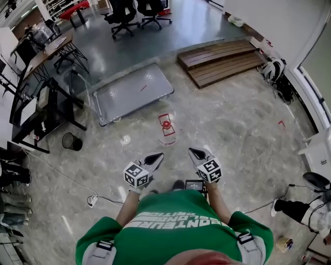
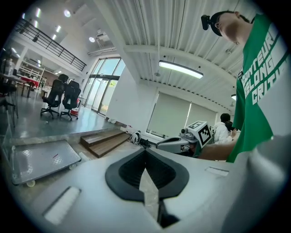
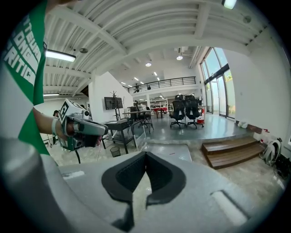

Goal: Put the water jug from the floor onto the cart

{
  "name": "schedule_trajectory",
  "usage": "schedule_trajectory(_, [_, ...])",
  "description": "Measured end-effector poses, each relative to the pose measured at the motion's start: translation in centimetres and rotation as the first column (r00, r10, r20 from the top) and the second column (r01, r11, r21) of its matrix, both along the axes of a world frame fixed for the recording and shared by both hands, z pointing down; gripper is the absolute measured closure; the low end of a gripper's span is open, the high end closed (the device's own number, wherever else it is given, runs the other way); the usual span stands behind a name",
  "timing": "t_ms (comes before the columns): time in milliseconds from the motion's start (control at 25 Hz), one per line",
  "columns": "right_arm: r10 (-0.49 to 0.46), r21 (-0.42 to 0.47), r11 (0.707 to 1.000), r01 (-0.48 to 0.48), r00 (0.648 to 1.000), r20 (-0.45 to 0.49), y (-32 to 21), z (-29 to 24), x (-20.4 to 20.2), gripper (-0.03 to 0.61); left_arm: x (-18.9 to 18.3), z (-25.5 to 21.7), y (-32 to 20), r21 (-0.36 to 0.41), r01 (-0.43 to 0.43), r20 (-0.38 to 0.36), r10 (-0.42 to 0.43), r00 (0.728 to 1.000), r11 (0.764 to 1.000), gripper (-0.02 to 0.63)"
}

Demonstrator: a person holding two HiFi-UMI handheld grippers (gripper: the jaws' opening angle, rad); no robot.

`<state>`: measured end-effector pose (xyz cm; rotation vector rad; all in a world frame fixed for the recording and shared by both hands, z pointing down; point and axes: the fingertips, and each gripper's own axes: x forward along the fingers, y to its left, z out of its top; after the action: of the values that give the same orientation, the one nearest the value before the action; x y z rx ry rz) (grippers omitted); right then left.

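Head view, looking steeply down on a stone floor. A person in a green shirt holds both tools out in front, side by side and apart from each other.

Left gripper: jaws clenched, tips meeting, nothing between them; its own view shows the dark pads closed to a point. Right gripper: jaws likewise closed tip to tip and empty, as its own view confirms.

Water jug: clear, with a red cap, on the floor ahead of the two grippers and roughly on the line between them. It touches neither gripper; bare floor separates it from both sets of tips.

Cart: a flat grey platform on wheels with an upright handle at its left end and nothing on its deck. It stands beyond the jug; the jug lies off the cart's near right corner, apart from it, between cart and grippers.

Surroundings: wooden steps to the right of the cart; a black bin and desks at the left edge; office chairs on the darker floor at the top.
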<state>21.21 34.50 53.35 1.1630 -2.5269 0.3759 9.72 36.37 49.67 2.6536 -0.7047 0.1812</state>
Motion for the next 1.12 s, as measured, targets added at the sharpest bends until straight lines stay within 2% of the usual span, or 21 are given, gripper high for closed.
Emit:
schedule_trajectory(240, [-0.032, -0.022, 0.999, 0.033, 0.999, 0.008, 0.0, 1.0, 1.2, 0.587, 2.4, 0.3, 0.6, -0.014, 0.007, -0.015, -0.007, 1.0, 1.0, 0.6])
schedule_trajectory(560, [-0.055, -0.04, 0.998, 0.055, 0.998, 0.011, 0.0, 2.0, 0.9, 0.586, 2.5, 1.8, 0.4, -0.05, 0.024, -0.025, -0.026, 0.999, 0.998, 0.6])
schedule_trajectory(880, [-0.024, -0.077, 0.997, 0.025, 1.0, 0.008, -0.7, 2.7, 1.6, 0.588, 4.4, 1.5, -2.1, -0.056, -0.014, -0.076, 0.009, 0.997, 0.998, 0.6])
schedule_trajectory(1120, [-0.003, -0.074, 0.997, 0.005, 1.0, 0.021, -4.0, 1.9, 1.8, 0.587, 4.7, 1.4, -4.7, -0.059, -0.03, -0.082, 0.025, 0.996, 0.998, 0.6])
